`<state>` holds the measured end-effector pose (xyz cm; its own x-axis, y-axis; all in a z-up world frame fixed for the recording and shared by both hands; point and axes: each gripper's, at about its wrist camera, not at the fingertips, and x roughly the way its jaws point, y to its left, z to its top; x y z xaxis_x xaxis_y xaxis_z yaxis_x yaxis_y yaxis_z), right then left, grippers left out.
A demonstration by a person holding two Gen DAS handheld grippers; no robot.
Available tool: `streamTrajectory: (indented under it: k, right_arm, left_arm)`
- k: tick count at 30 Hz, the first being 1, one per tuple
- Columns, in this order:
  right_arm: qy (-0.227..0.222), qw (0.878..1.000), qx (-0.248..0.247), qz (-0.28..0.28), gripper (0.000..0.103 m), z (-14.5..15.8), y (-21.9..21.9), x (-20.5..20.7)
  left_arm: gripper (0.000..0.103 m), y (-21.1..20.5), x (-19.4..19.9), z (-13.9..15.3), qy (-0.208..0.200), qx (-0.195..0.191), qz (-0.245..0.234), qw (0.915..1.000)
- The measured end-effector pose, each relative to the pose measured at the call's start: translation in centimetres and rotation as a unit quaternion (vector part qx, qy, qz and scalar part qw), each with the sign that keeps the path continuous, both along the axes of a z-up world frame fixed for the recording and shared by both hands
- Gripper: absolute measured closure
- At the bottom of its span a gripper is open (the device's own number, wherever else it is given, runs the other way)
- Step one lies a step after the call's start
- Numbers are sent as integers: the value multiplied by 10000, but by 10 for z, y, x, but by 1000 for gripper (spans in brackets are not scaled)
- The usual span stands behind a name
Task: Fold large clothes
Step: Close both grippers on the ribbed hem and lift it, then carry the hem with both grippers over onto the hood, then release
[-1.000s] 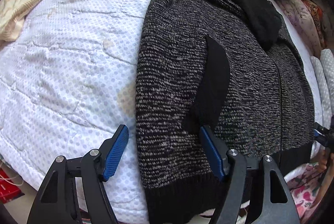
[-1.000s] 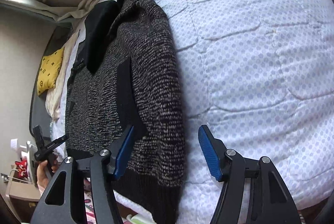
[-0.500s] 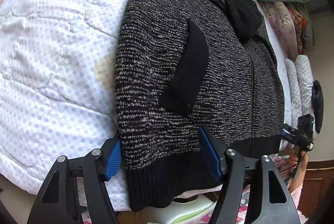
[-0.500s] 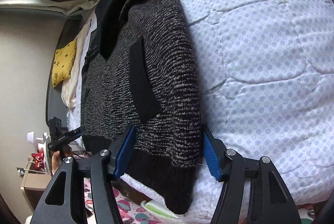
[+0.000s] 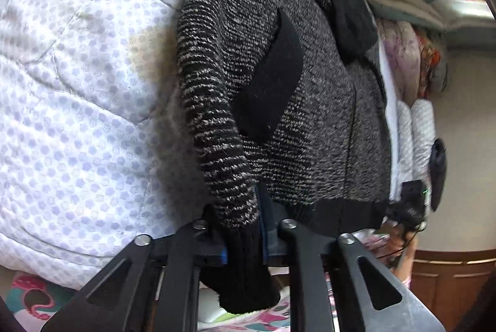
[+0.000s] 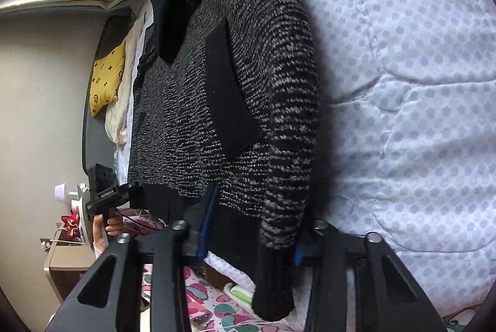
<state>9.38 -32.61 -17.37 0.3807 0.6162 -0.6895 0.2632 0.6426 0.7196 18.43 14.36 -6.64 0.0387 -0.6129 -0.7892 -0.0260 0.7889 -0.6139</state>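
Note:
A black-and-grey knit sweater (image 5: 310, 115) lies flat on the bed, sleeves along its sides and its black hem at the near edge. My left gripper (image 5: 245, 239) is at the hem's left corner. Its jaws are closing, and the blue pads (image 5: 224, 253) pinch the sleeve cuff and hem between them. In the right wrist view the sweater (image 6: 217, 115) hangs over the mattress edge. My right gripper (image 6: 252, 236) is closing on the right corner, with hem and striped sleeve bunched between its pads (image 6: 207, 223). A black pocket patch (image 5: 272, 84) faces up.
The white quilt with lilac dots (image 5: 77, 115) spreads either side of the sweater. A yellow pillow (image 6: 107, 81) sits at the far end, folded bedding (image 5: 412, 62) is stacked by the wall. A wooden cabinet (image 5: 449, 279) and a patterned floor mat (image 6: 210, 301) lie below the bed edge.
Both grippers dropped toward the sweater's bottom corners and tilted further down. Their jaws went from wide open astride the fabric to closed on hem and cuffs.

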Motion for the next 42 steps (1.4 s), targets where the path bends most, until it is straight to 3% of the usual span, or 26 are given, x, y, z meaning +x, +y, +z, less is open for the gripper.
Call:
streamTrajectory:
  k: [1,3,7,11,16,25,33,42]
  right_arm:
    - [33,9999,130,31,91,-3,2,1]
    - [56,9994,330,88,95,-7,3,2]
    - [-401,9974,592,20,97,6,4,4]
    - [-1048,9911,815,-67,97,28,2,9]
    - [-1737,9792,1011,-268,97,57,-3,23]
    - [-2493,9628,829,-637,98,118,-27,76]
    - [-2909,9464,934,-1047,98,139,-55,138]
    - [-2852,9442,848,-1412,98,136,-85,203]
  left_arm:
    - [89,1,0,2,-42,-56,3,10000]
    - [89,1,0,11,-206,-199,-17,9996]
    - [90,7,2,26,-463,-795,231,9955]
    - [90,12,12,43,-767,-1517,491,9842]
    - [90,6,41,74,-1198,-1814,611,9742]
    - [90,-16,112,122,-1751,-1867,667,9644]
    - [90,-30,181,158,-2296,-1759,942,9526]
    - [90,-41,244,141,-2288,-1685,1212,9511]
